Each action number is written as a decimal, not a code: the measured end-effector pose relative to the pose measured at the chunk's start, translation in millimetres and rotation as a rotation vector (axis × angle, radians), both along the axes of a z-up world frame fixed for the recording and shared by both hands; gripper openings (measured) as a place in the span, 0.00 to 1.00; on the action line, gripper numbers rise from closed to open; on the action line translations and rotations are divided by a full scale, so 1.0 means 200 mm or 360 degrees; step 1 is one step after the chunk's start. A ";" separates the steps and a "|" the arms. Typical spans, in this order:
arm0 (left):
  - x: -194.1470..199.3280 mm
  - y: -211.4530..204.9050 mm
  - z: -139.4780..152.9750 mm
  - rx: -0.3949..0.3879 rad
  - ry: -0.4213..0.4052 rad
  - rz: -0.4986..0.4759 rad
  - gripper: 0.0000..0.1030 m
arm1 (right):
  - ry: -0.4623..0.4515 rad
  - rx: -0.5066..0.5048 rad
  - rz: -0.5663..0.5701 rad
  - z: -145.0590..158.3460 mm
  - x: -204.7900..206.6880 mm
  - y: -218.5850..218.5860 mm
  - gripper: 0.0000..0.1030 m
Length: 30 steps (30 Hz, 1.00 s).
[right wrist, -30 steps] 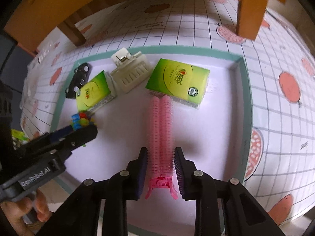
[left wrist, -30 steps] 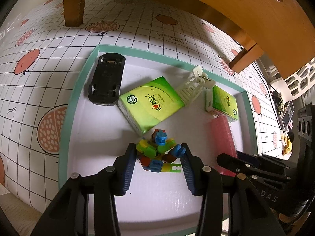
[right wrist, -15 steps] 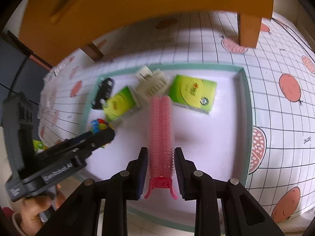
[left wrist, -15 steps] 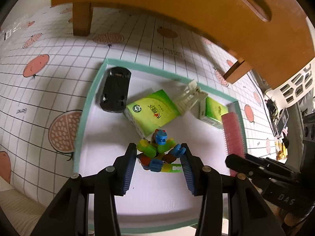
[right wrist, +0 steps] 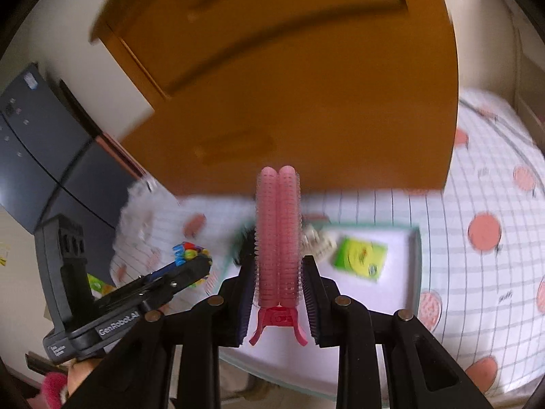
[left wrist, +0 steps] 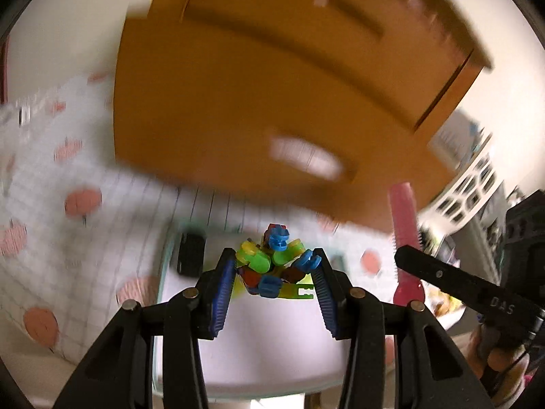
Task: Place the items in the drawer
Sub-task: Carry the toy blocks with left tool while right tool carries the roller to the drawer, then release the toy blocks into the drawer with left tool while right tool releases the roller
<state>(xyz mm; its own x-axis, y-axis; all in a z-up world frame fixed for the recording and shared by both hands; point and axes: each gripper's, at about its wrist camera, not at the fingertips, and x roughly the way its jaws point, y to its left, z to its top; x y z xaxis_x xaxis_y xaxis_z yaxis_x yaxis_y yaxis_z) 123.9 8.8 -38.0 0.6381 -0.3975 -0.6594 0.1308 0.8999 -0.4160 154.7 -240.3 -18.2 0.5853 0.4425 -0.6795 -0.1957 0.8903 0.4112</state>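
**Both grippers lift their loads off the tray**

Both grippers have risen since a second ago: the white tray (right wrist: pixel 414 266), which filled each view then, now sits lower and smaller, and the orange wooden cabinet (left wrist: pixel 259 109) fills the upper frame. The left gripper (left wrist: pixel 274 274) is clamped on the colourful block toy (left wrist: pixel 272 262), held clear above the tray. The right gripper (right wrist: pixel 277 293) pinches the pink hair-roller clip (right wrist: pixel 277 235), upright between its pads. On the tray, near its far right corner, lies a green tissue pack (right wrist: pixel 361 257), with a white clip (right wrist: pixel 316 243) just left of it. A black toy car (left wrist: pixel 190 254) lies at the far left edge.
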 end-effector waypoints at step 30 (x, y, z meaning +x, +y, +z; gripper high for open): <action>0.59 -0.06 0.52 0.0198 -0.0197 -0.0015 0.45 | -0.0234 -0.0274 -0.0052 0.56 0.55 0.04 0.28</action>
<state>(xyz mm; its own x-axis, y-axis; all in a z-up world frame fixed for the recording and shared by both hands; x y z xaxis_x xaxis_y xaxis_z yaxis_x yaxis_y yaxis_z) 241.8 -2.9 65.7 0.7139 -0.3240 -0.6207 0.1827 0.9420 -0.2816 265.2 -232.7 93.8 0.6956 0.3066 -0.6497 -0.2122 0.9517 0.2219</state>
